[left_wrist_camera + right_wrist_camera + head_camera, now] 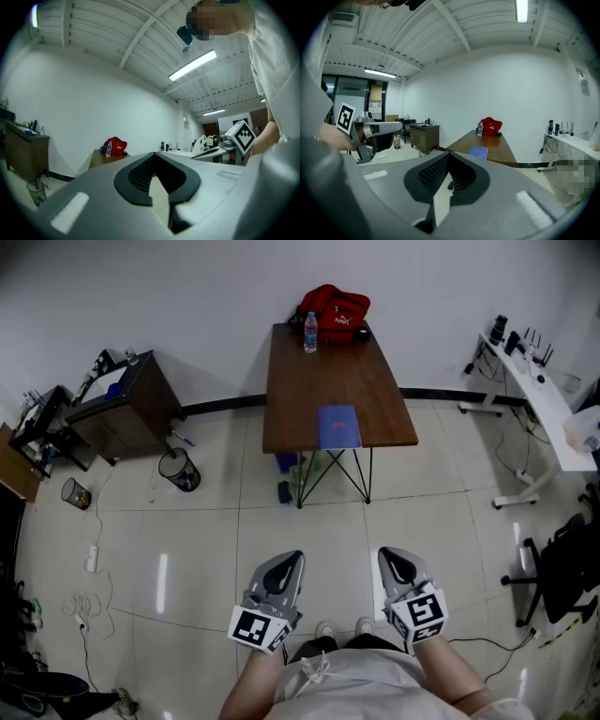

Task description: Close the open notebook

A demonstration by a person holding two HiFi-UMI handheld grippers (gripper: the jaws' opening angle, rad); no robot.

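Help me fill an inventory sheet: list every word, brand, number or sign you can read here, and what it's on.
No text is legible.
Red bag: white logo print, too small to read.
Water bottle: label too blurred to read.
Blue notebook: no print can be made out on its cover.

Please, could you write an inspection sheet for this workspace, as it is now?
surface: brown table on a tiled floor.
job's things: blue notebook near the table's front edge; open or closed, cannot tell.
clutter: water bottle and red bag at the far end.
grippers: left gripper and right gripper, fingers together, empty, away from the table.
cables: loose cable on the floor, left.
surroundings: dark cabinet, bin, white desk.
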